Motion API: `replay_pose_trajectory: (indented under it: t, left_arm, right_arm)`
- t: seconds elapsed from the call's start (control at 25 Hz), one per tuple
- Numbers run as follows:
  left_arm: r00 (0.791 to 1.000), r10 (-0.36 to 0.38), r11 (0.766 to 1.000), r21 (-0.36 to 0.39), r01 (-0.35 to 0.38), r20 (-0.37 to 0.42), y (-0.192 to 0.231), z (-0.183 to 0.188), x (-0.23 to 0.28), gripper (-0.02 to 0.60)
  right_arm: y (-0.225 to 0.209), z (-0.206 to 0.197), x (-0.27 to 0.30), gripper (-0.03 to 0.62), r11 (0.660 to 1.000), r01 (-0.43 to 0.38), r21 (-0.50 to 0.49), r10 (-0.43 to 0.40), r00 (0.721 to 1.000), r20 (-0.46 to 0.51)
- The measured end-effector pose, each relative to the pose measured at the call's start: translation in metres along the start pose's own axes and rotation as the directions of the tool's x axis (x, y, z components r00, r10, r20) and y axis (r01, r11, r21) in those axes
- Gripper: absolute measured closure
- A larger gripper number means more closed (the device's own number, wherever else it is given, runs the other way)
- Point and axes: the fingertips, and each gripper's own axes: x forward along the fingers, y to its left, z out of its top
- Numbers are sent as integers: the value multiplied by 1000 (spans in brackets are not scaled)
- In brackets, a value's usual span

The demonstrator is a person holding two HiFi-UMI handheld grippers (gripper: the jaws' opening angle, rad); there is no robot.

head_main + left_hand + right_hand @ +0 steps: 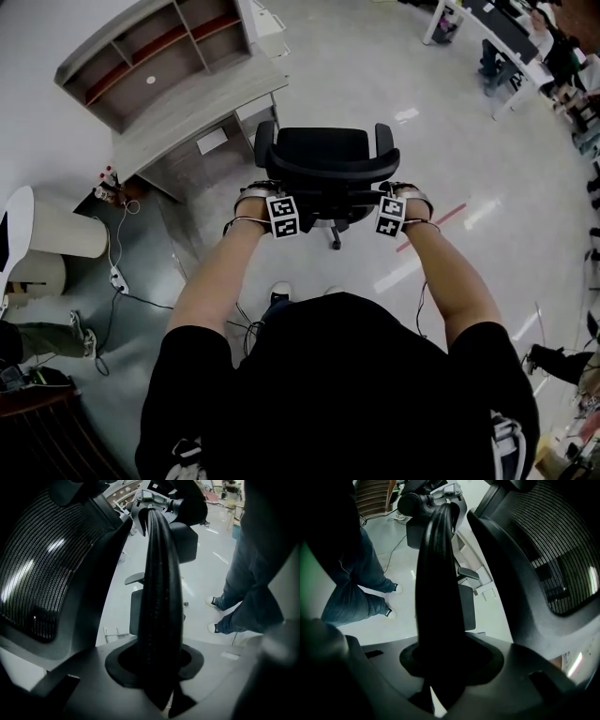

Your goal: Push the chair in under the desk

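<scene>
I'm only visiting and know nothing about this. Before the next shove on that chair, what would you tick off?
1. Grip of left gripper on a black bar of the chair: ok.
2. Grip of right gripper on the chair: ok.
3. Chair lined up with the desk: not ok, the desk lies off to the left.
4. The power strip clear of the wheels' path: cannot tell.
5. Chair under the desk: not ok.
</scene>
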Motion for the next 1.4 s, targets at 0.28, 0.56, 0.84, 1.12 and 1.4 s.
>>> replay_pose_trajectory:
  t: [0.28,0.56,0.84,1.12,1.4]
  left_arm:
    - [999,3,996,-90,-7,-50,-30,-43,-22,478]
    - [995,-3,984,-178,-15,-102,-52,-94,-40,479]
    - [990,-6,967,-252,-30,-144,-73,-150,-53,480]
    - [982,-16,943,-328,-47,-186,-94,-209,-71,480]
    - [974,-15,917,-392,-78,-227,-127,-270,-93,479]
  right_arm:
    - [6,48,-3,465,996,-10,-90,14,999,51]
    - [4,103,-2,465,984,-3,-180,21,995,94]
    - [3,167,4,465,968,9,-252,28,990,140]
    - [3,235,6,465,943,19,-331,43,983,181]
    - [18,309,3,465,916,37,-399,58,973,224]
